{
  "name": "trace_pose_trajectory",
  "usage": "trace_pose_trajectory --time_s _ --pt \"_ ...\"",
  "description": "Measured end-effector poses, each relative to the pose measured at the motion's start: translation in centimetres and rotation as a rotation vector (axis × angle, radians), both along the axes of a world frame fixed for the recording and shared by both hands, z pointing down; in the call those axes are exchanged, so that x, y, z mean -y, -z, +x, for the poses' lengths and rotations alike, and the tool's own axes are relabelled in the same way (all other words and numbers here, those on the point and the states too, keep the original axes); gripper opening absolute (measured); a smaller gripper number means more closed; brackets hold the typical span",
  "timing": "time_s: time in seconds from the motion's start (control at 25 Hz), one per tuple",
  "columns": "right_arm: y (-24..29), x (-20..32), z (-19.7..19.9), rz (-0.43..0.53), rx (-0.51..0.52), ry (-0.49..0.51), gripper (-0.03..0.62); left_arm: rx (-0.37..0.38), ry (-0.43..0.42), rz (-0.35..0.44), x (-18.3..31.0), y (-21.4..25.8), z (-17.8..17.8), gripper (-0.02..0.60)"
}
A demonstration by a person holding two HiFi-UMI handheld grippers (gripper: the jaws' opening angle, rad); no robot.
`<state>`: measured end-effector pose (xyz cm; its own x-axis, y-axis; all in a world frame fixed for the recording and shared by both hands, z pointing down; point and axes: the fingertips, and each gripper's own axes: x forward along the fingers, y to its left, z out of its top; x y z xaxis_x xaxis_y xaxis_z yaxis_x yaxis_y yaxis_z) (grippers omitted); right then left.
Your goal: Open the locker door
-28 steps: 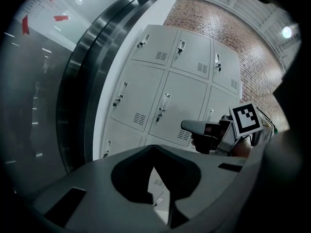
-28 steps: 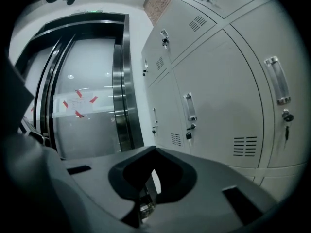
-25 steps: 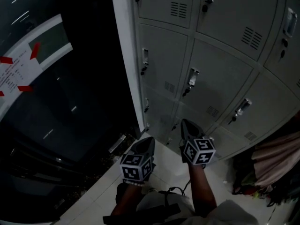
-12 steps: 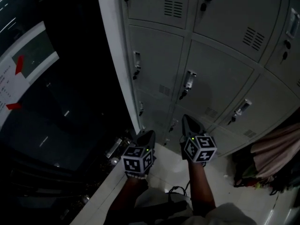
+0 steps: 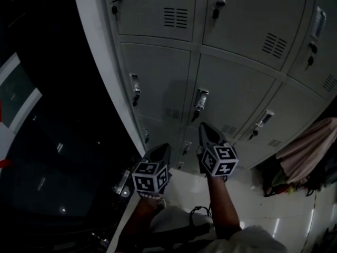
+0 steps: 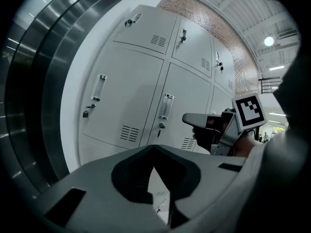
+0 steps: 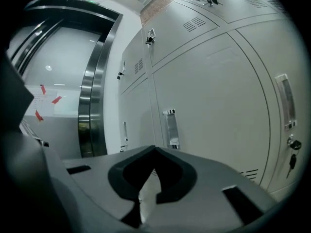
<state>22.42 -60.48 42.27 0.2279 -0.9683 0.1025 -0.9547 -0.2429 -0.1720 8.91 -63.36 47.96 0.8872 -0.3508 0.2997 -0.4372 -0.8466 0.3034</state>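
Note:
A bank of grey lockers point(image 5: 158, 73) fills the head view, every door closed. The door with a metal handle point(image 5: 201, 98) stands just above and ahead of my right gripper point(image 5: 206, 128), which points at it from a short gap and touches nothing. That handle also shows in the right gripper view point(image 7: 171, 127). My right gripper point(image 7: 155, 150) is shut with nothing between its tips. My left gripper point(image 5: 162, 149) is lower left, near the lockers' foot, its tips point(image 6: 154, 147) together and empty. The left gripper view catches the right gripper point(image 6: 193, 120) before another handle point(image 6: 166, 106).
A dark glass wall with a white notice point(image 5: 15, 95) lies left of the lockers' white end panel point(image 5: 100, 62). A curved steel frame point(image 6: 29, 81) borders it. Cloth and bags point(image 5: 305, 152) are heaped at the right. White tiled floor point(image 5: 274, 220) lies below.
The head view has swung left and nearer to the lockers, so they fill more of the frame. Both grippers have risen a little toward the doors, jaws unchanged.

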Motion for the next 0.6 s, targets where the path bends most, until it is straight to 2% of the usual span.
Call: trace_pose_trajectory --time_s 0.2,0.28,0.44,0.6 --pt "0.6 2.8 2.4 0.017 -0.021 -0.095 0.034 0.002 -0.063 0.017 1.9 0.3 1.0 -0.006" --pt "0.8 3.8 3.1 0.018 -0.024 -0.118 0.081 0.001 -0.087 0.021 2.4 0.4 1.3 -0.006" --pt "1.3 6.1 3.8 0.008 -0.052 -0.155 0.129 -0.003 -0.124 0.022 3.7 0.3 1.9 -0.006" --pt "1.0 7.8 4.7 -0.019 -0.08 -0.2 0.138 -0.008 -0.15 0.018 4.6 0.1 2.3 -0.006"
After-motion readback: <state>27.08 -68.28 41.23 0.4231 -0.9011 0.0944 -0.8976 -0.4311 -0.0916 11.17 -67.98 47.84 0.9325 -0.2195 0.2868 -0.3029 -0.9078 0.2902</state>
